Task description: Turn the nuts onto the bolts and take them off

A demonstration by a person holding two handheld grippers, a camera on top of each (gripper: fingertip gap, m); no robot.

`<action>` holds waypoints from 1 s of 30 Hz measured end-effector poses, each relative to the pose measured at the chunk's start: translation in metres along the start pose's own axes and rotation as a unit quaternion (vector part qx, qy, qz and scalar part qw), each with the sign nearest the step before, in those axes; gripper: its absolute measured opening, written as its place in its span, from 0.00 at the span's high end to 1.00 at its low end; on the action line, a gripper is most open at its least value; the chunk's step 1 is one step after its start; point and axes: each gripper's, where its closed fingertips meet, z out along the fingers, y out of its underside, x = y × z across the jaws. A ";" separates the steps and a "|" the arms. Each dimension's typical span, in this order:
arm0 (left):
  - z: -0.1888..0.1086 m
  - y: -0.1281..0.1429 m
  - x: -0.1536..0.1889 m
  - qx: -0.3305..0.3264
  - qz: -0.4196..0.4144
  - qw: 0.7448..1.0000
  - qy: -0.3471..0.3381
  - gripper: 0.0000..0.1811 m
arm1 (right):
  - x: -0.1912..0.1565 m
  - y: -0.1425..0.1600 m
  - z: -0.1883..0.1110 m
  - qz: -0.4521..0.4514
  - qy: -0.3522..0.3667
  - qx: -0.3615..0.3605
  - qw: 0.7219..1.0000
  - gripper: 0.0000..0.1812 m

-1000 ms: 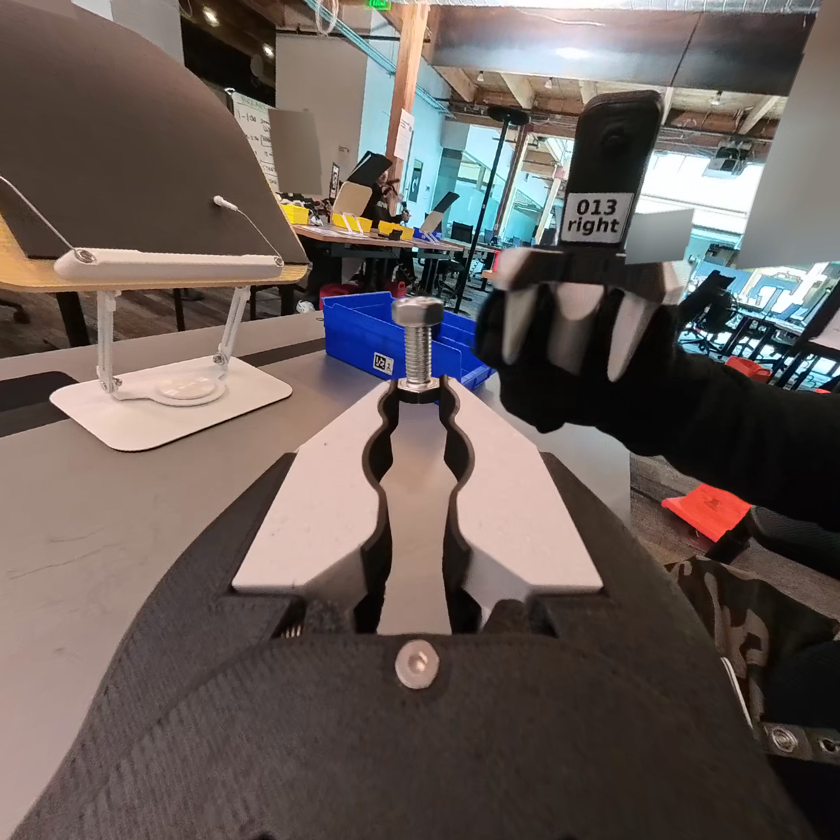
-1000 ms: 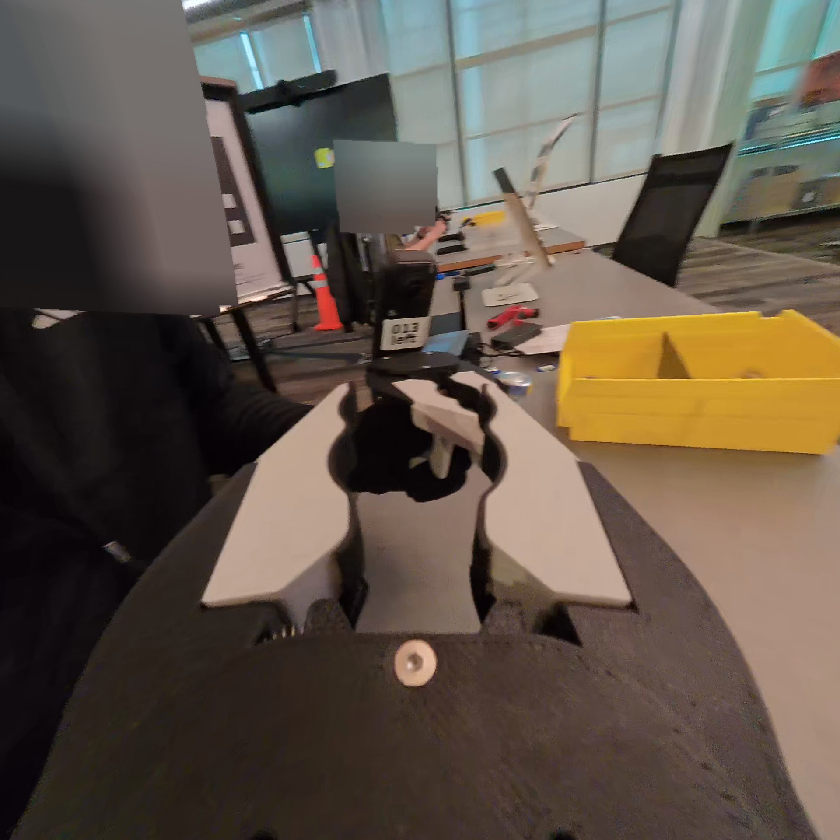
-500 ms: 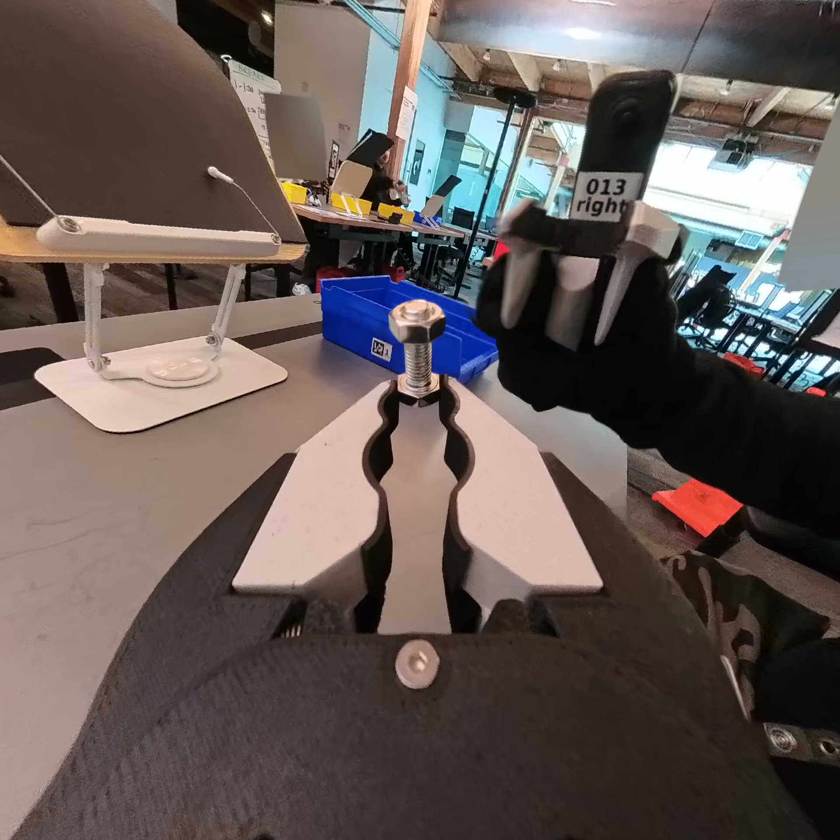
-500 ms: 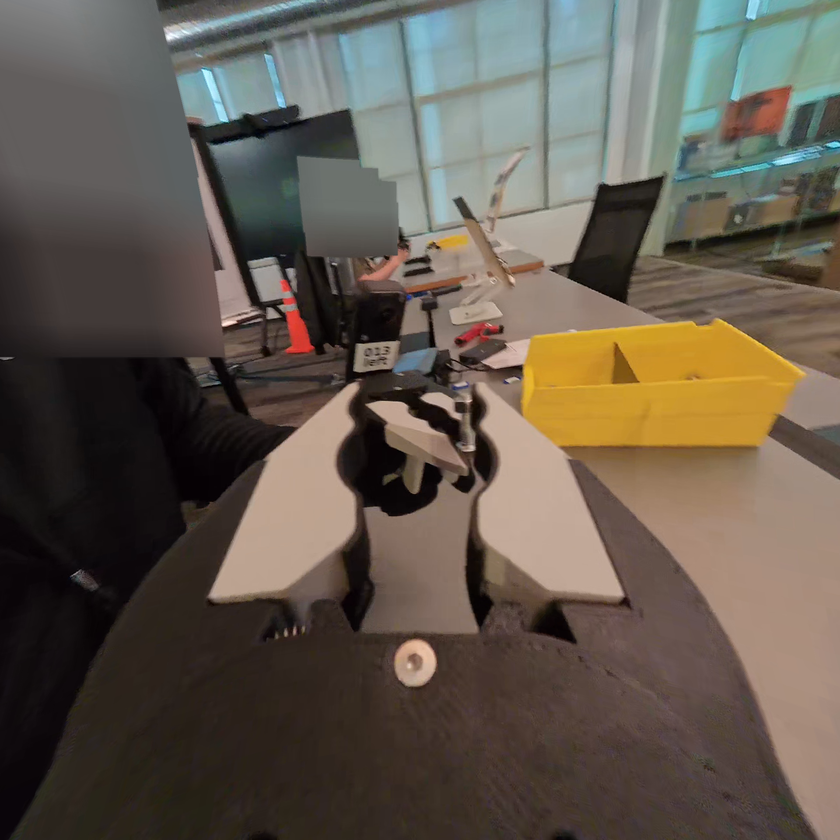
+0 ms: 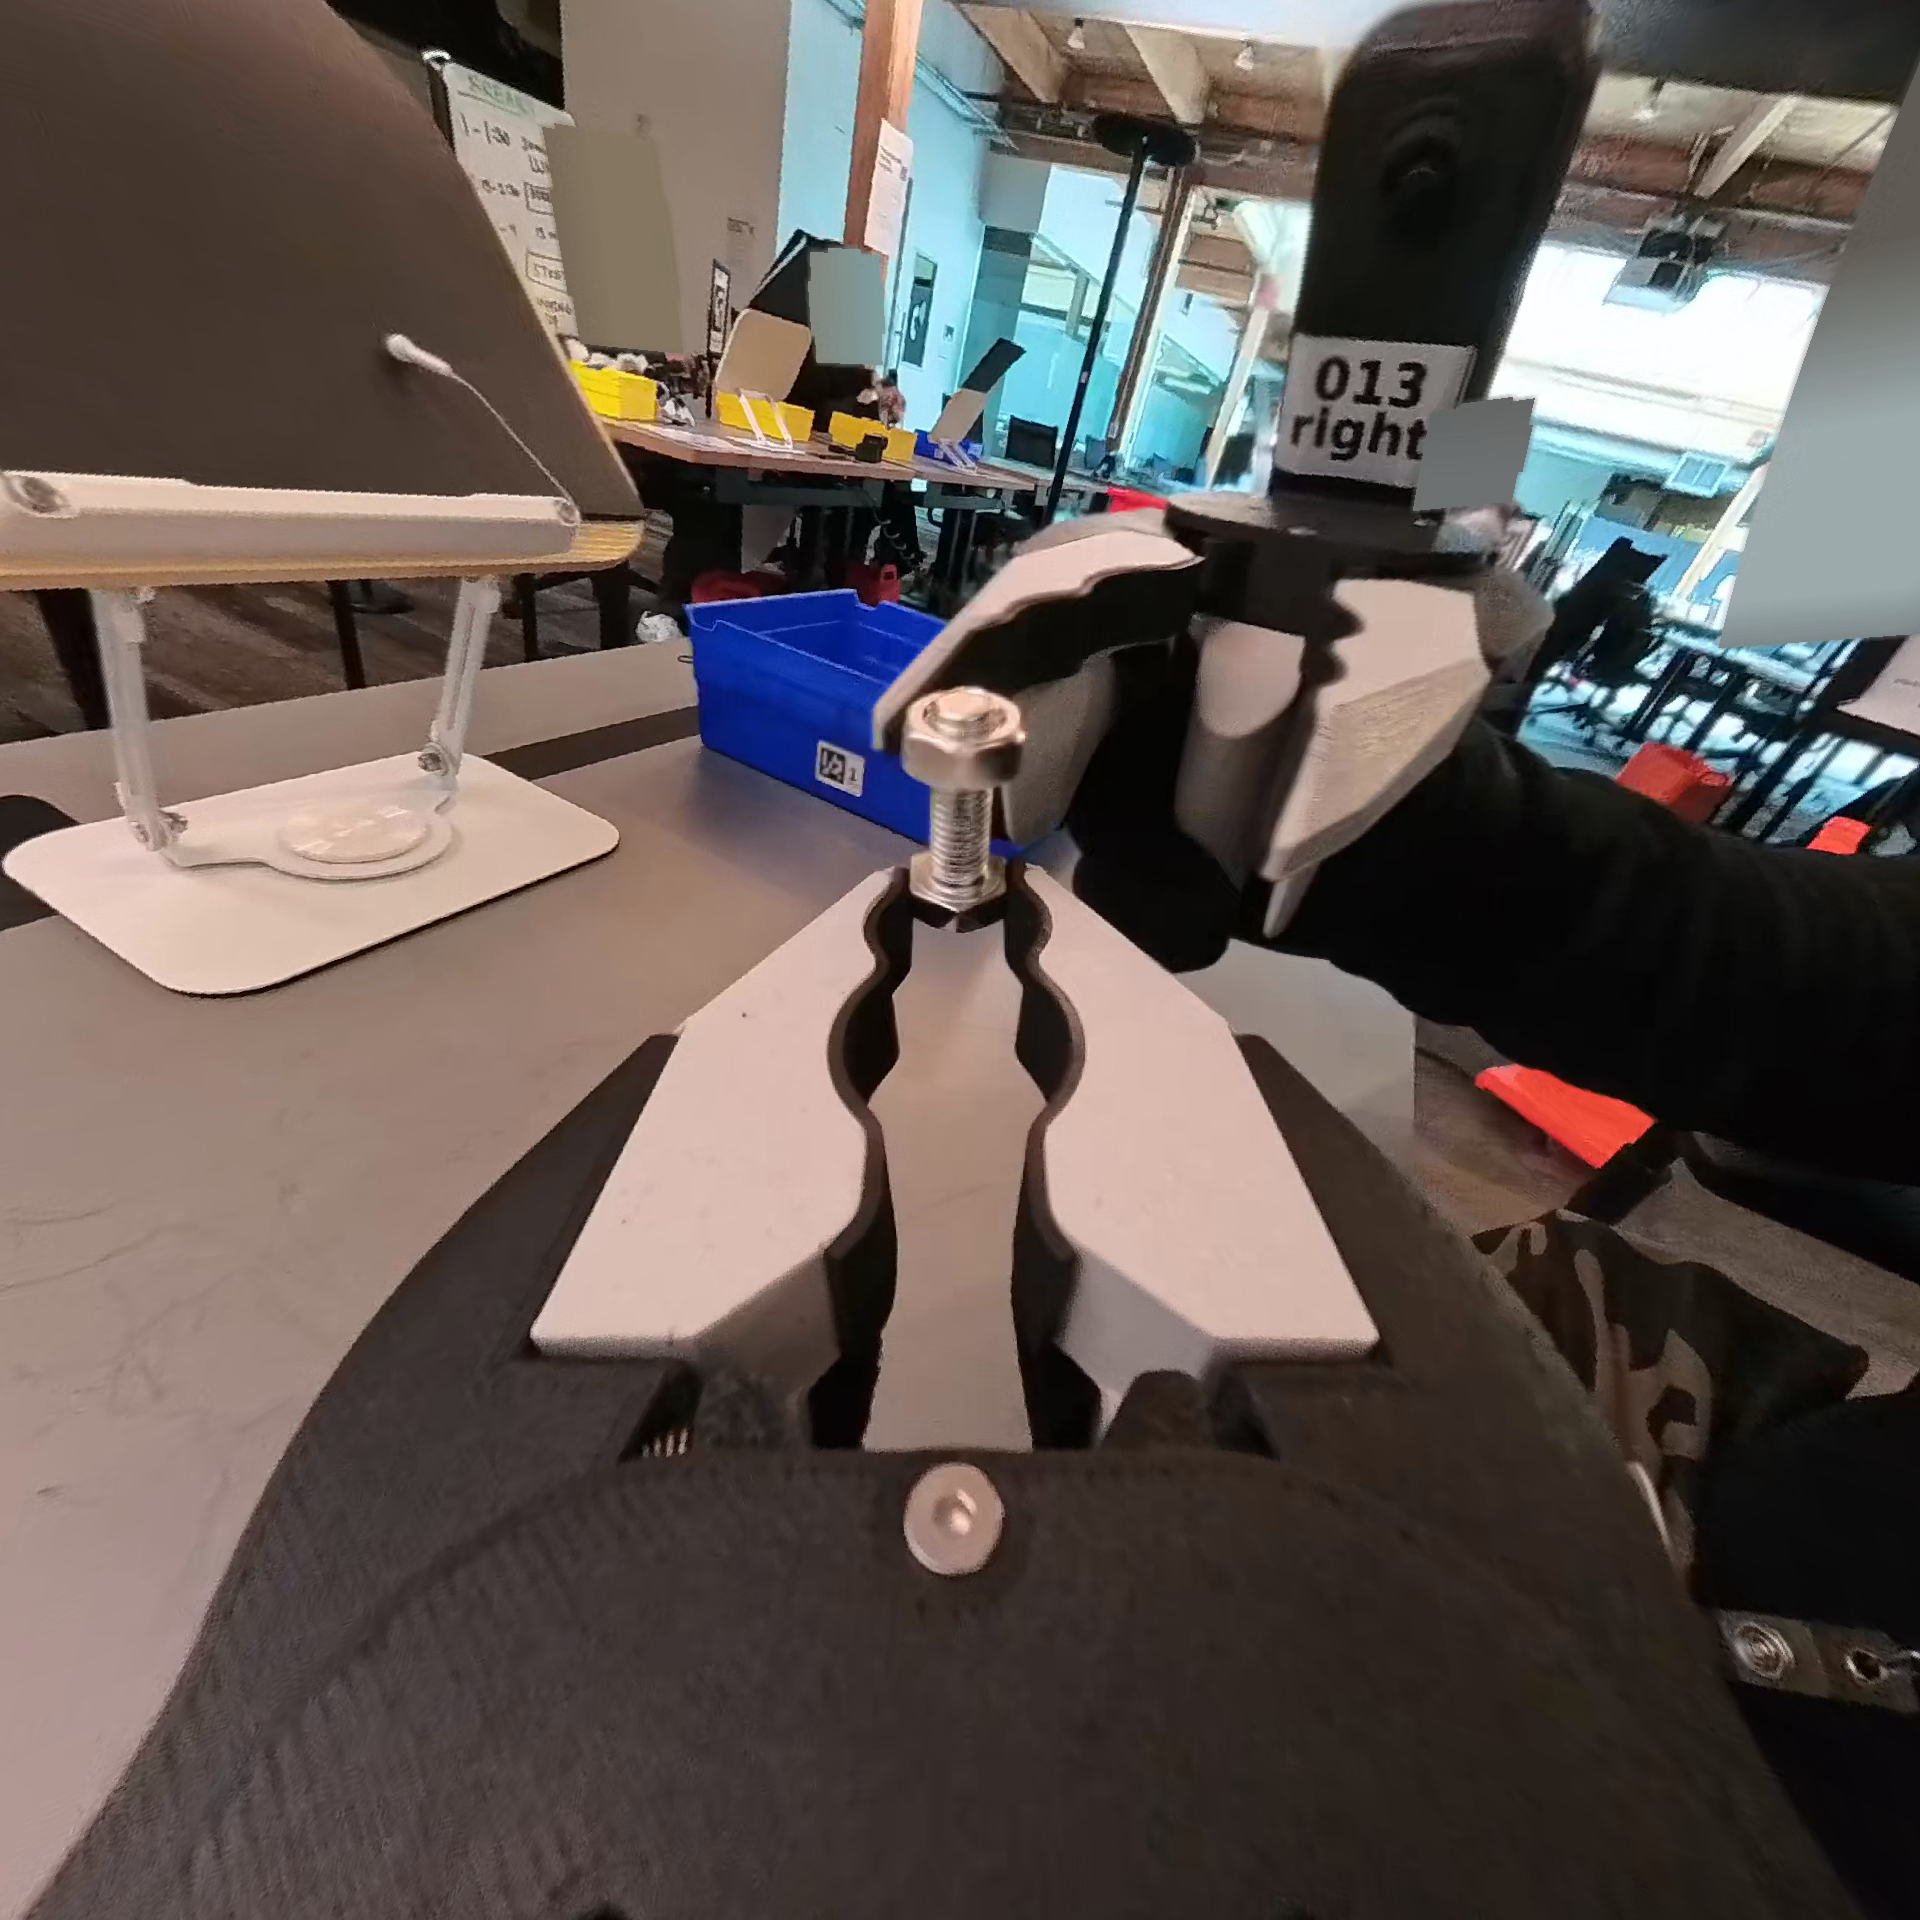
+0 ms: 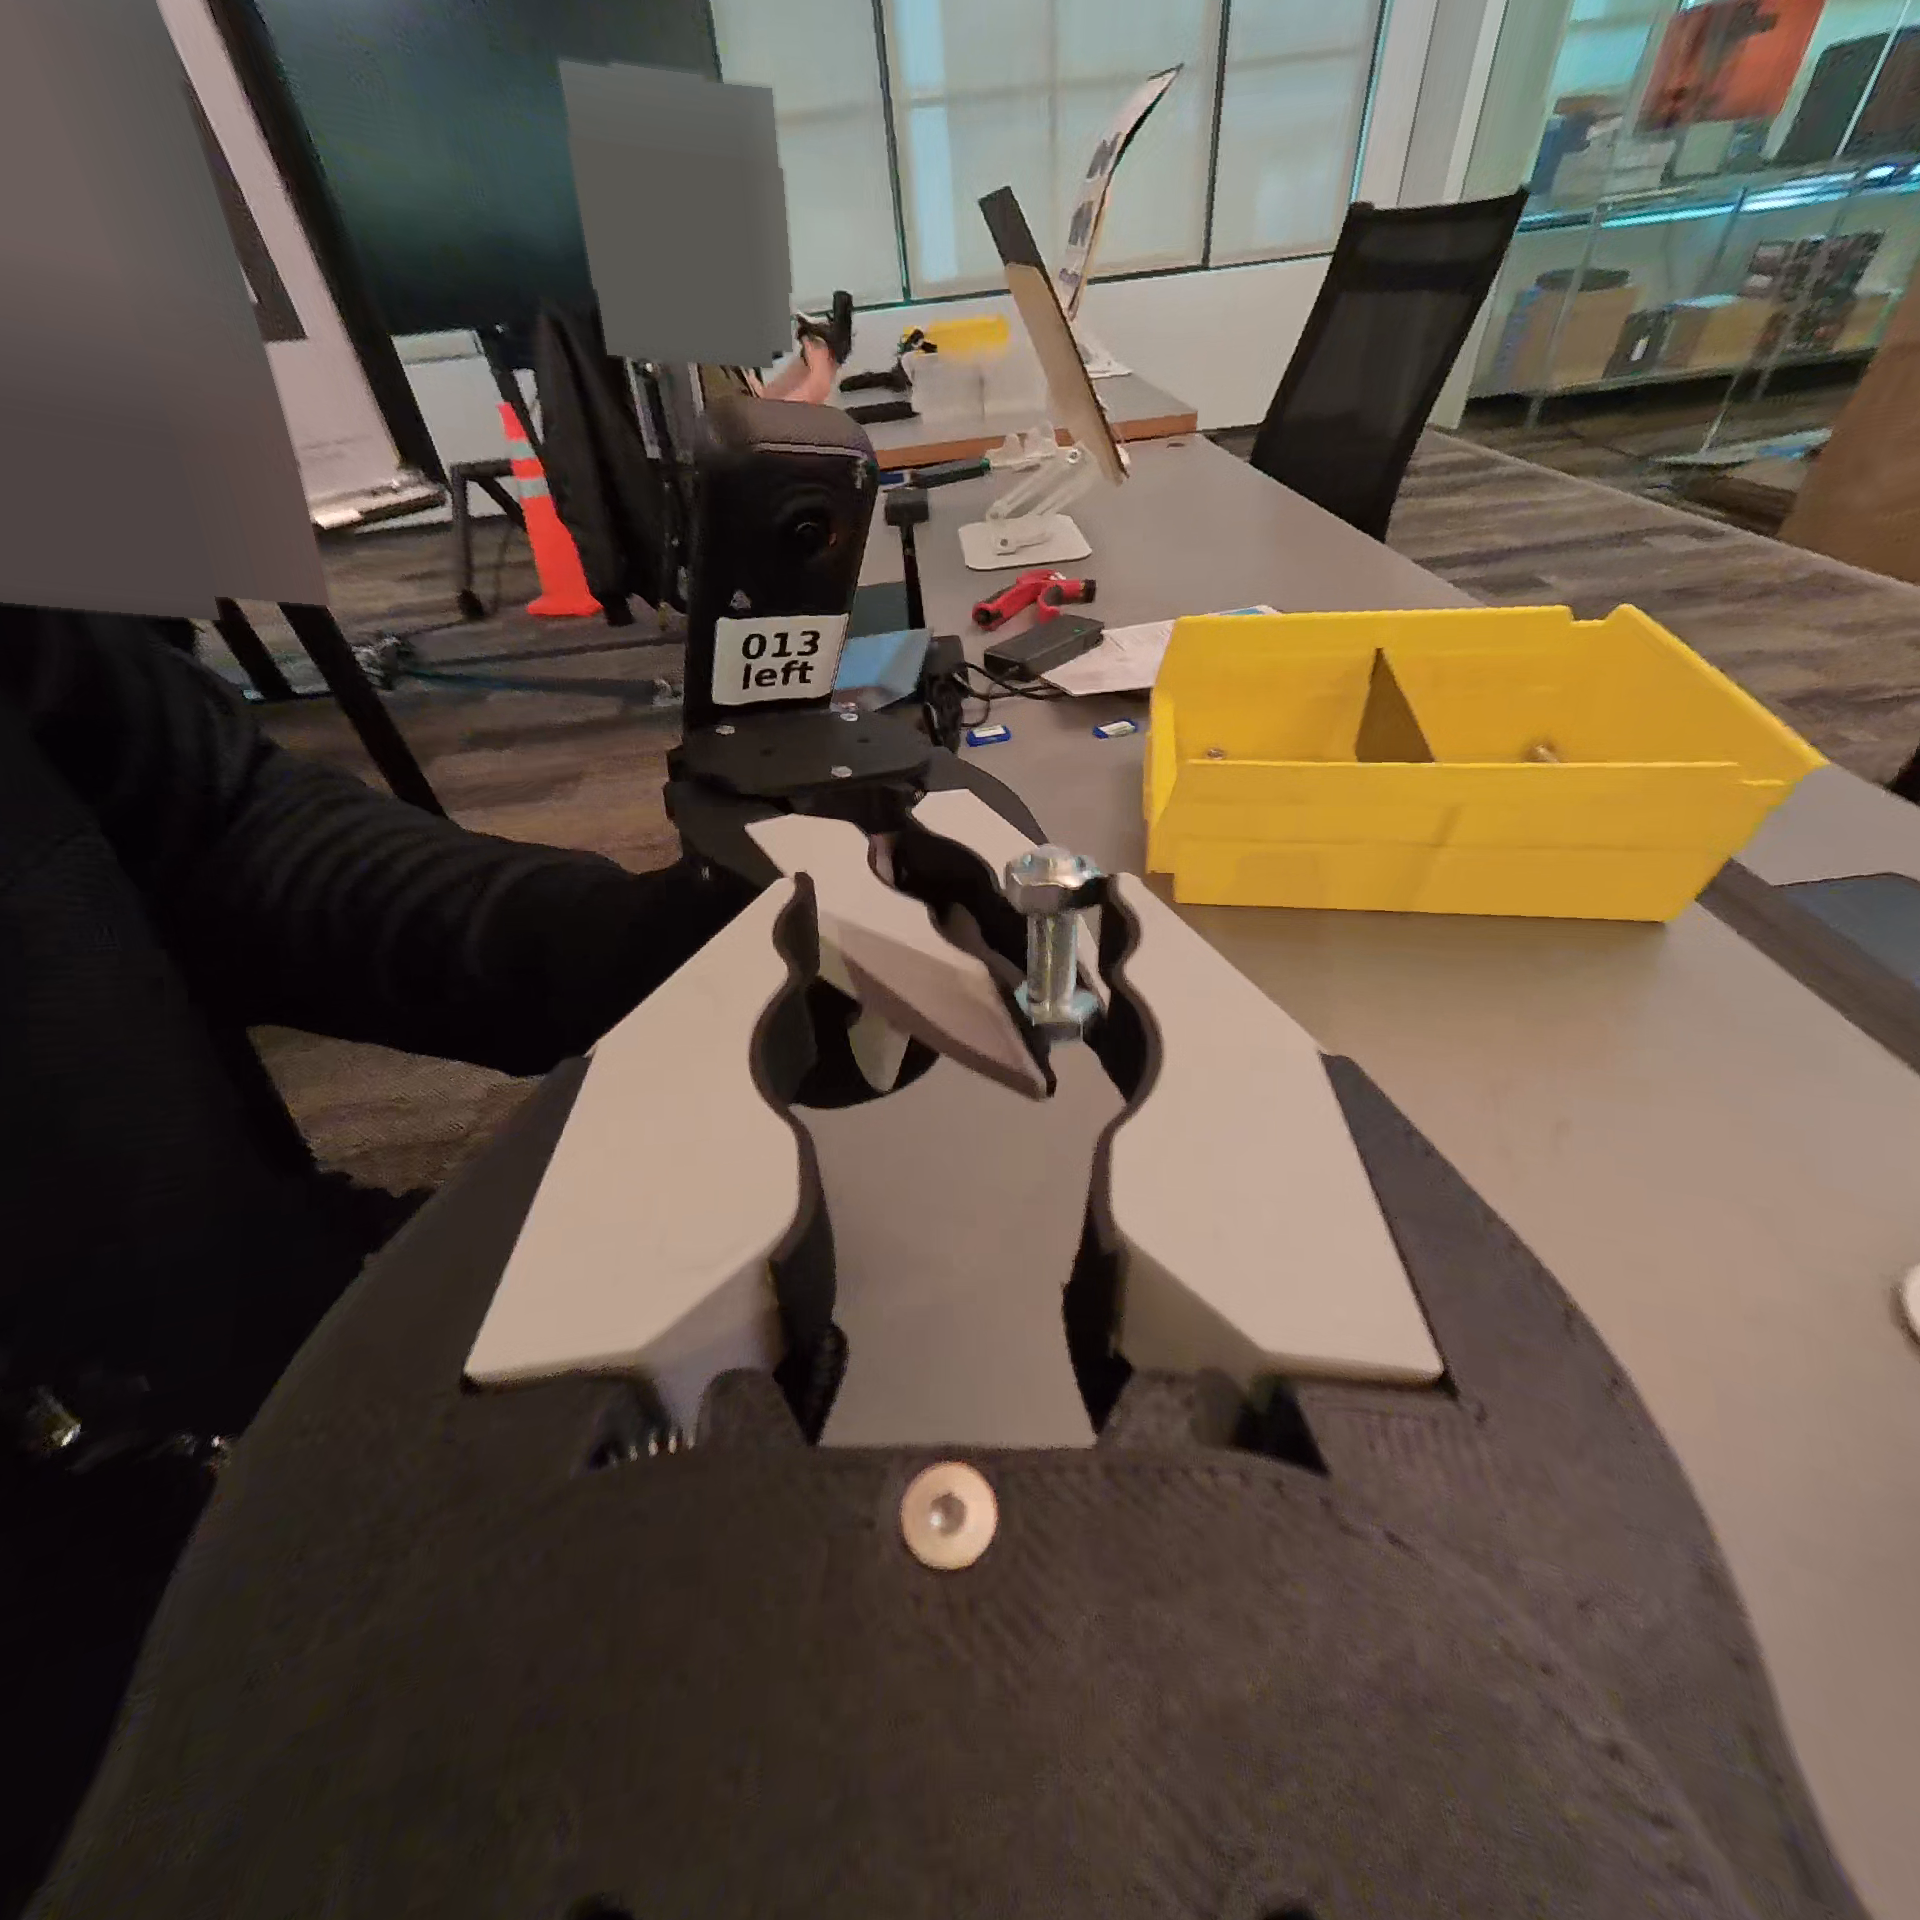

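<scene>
My left gripper (image 5: 954, 914) clamps the upright silver threaded bolt (image 5: 958, 831); my right gripper (image 6: 951, 940) is apart, seemingly brushing its steel hex nut (image 5: 961, 736).

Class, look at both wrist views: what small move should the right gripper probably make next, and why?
Probably close the right gripper on the nut. The left gripper holds the bolt upright by its lower end, the nut sits at the top, and the right gripper's open fingers already flank it.
</scene>
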 end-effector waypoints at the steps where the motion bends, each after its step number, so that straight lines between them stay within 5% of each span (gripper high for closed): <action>1: -0.001 0.000 -0.002 0.001 -0.006 1.000 -0.001 0.91 | -0.004 -0.002 -0.007 -0.010 -0.007 0.004 1.000 0.83; 2: -0.003 0.000 -0.005 0.002 -0.012 1.000 -0.007 0.91 | -0.015 -0.008 -0.018 -0.018 -0.037 0.022 0.999 1.00; 4: -0.005 -0.001 -0.009 0.006 -0.019 1.000 -0.007 0.91 | -0.018 -0.022 -0.036 0.000 -0.054 0.065 0.996 1.00; 8: 0.000 0.001 -0.002 -0.005 -0.004 1.000 0.002 0.91 | 0.009 -0.012 -0.030 0.033 0.001 0.038 0.999 0.69; 9: 0.002 0.002 0.001 -0.007 -0.004 1.000 0.005 0.91 | 0.012 -0.007 -0.024 0.032 0.011 0.025 0.999 0.69; 16: 0.003 0.002 0.006 -0.007 0.002 1.000 0.015 0.91 | 0.014 0.015 0.001 0.014 0.021 -0.037 0.999 0.92; 22: 0.005 -0.002 0.010 0.002 -0.012 1.000 0.027 0.91 | 0.015 0.011 -0.003 0.041 0.021 -0.007 0.999 0.92; 27: 0.006 -0.005 0.009 -0.009 -0.001 1.000 0.011 0.82 | 0.034 -0.005 -0.033 0.055 0.056 0.034 0.996 0.92; 30: 0.000 0.000 0.001 -0.009 -0.005 1.000 0.007 0.99 | 0.072 -0.011 -0.085 0.038 0.142 0.018 0.989 0.92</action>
